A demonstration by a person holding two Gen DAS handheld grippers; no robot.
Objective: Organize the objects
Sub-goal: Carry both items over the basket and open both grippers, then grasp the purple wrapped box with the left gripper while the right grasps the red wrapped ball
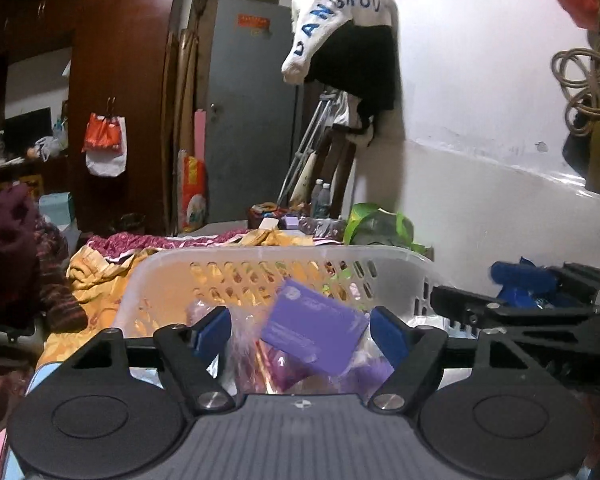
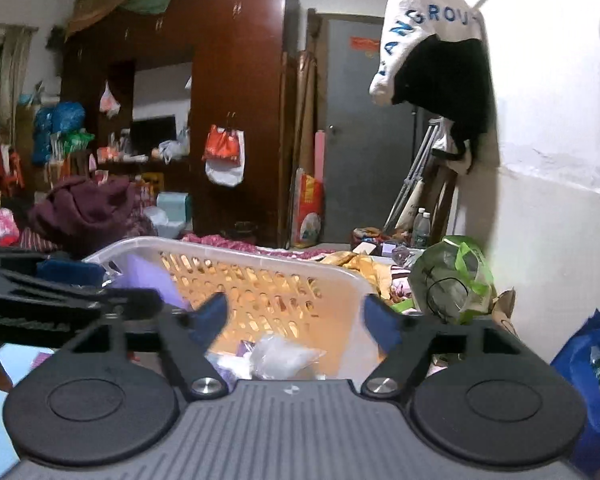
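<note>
Basket loaded, both grippers clear

Basket point(image 1: 260, 268), white plastic, sits on the bed straight ahead of both grippers. Left gripper point(image 1: 300, 336) spread, empty, nearer the purple box point(image 1: 314, 330) inside. Right gripper point(image 2: 296, 320) spread, empty; only its view shows the clear bag point(image 2: 280, 354).

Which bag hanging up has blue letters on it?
The big white bag high on the wall. The smaller bags hanging on the brown wardrobe are red and white, with no blue letters.
</note>
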